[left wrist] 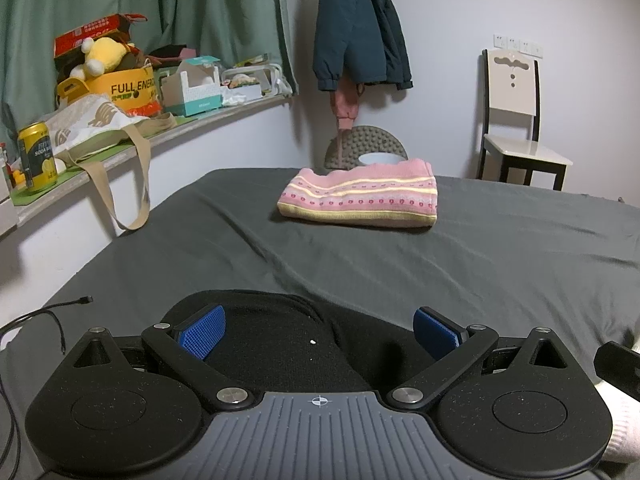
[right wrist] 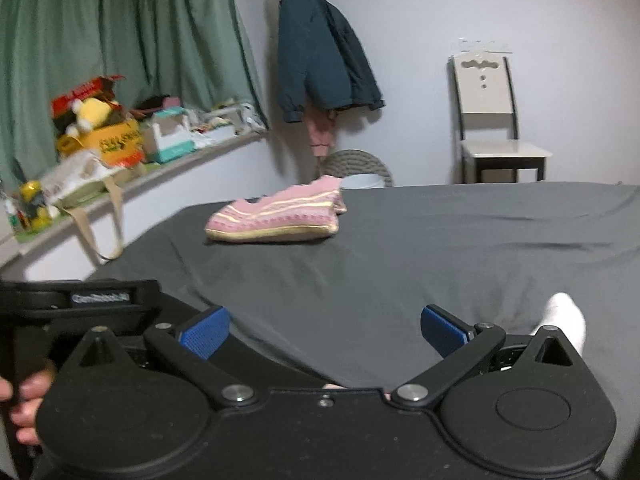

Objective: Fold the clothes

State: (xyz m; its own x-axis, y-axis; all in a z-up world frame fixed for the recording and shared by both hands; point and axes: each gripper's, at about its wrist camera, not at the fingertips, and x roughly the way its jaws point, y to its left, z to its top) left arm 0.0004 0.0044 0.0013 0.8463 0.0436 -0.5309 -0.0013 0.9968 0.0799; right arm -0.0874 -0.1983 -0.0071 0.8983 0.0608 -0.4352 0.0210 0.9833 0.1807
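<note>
A pink knitted sweater [left wrist: 360, 196] with cream stripes lies folded at the far side of the grey bed sheet [left wrist: 500, 248]; it also shows in the right wrist view as the sweater [right wrist: 276, 216]. A black garment [left wrist: 280, 336] lies near the bed's front edge, right under my left gripper [left wrist: 320, 332], which is open with blue pads on either side of the cloth. My right gripper [right wrist: 324, 332] is open above bare sheet [right wrist: 440, 248], holding nothing. The left gripper's body [right wrist: 80, 304] sits at the left, held by a hand [right wrist: 24, 404].
A cluttered shelf [left wrist: 120, 120] with boxes, a plush toy, a can and a tote bag runs along the left wall. A dark jacket [left wrist: 356, 28] hangs in the corner. A chair [left wrist: 516, 120] stands beyond the bed. A black cable [left wrist: 44, 316] lies at the left. A white-socked foot [right wrist: 564, 320] rests on the sheet.
</note>
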